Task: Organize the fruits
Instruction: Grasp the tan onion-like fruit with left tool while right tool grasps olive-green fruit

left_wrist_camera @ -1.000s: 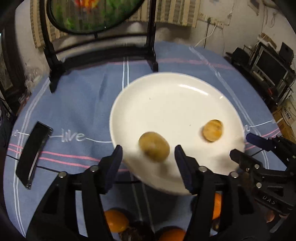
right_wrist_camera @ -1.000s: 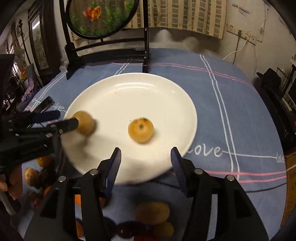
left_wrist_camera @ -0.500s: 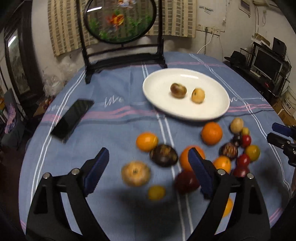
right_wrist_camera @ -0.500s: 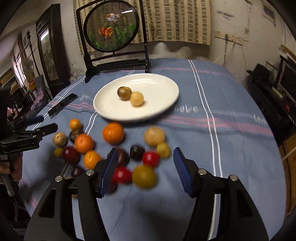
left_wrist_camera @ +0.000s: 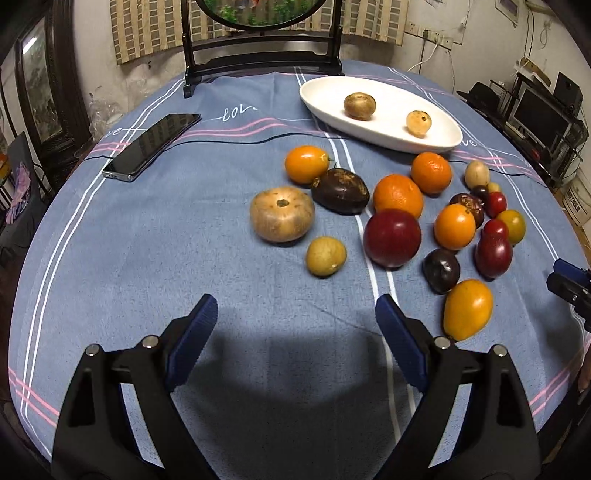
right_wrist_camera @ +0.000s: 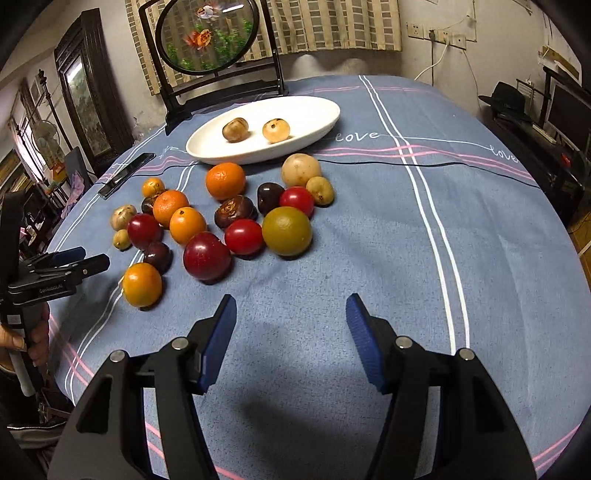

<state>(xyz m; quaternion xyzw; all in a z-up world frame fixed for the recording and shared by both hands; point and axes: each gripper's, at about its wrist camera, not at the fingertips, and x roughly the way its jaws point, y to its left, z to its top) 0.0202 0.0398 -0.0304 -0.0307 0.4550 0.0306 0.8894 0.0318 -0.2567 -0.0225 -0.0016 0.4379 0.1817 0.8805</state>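
Now you are working over a round table under a blue tablecloth (left_wrist_camera: pixel 155 258) with white and pink stripes and the word "love" stitched in white. Dim room around it: a striped curtain on the back wall, a dark framed mirror to one side, shelves with screens on the other.

Take the white plate (left_wrist_camera: pixel 325 98) as your landmark. It is oval, and in the left wrist view its long axis runs from upper left to lower right. On it sit 2 small fruits well apart: a brown one (left_wrist_camera: pixel 359 106) and a paler tan one (left_wrist_camera: pixel 419 124). Behind the plate stands a round painted screen on a black stand (right_wrist_camera: pixel 207 35). To the plate's left lies a dark phone (left_wrist_camera: pixel 153 146), its long axis slanting toward the plate.

Just in front of the plate the loose fruits (right_wrist_camera: pixel 221 218) are bunched together: oranges, dark red plums, brown wrinkled ones, a green-yellow one, many touching. A ribbed tan fruit (left_wrist_camera: pixel 282 213) and a small yellow one (left_wrist_camera: pixel 326 256) sit on the left fringe of the group.

Your left gripper (left_wrist_camera: pixel 295 325) is spread wide with nothing between its fingers, over bare cloth short of the fruits. Your right gripper (right_wrist_camera: pixel 290 325) is parted more narrowly, also empty, over bare cloth; the pile lies between it and the plate.
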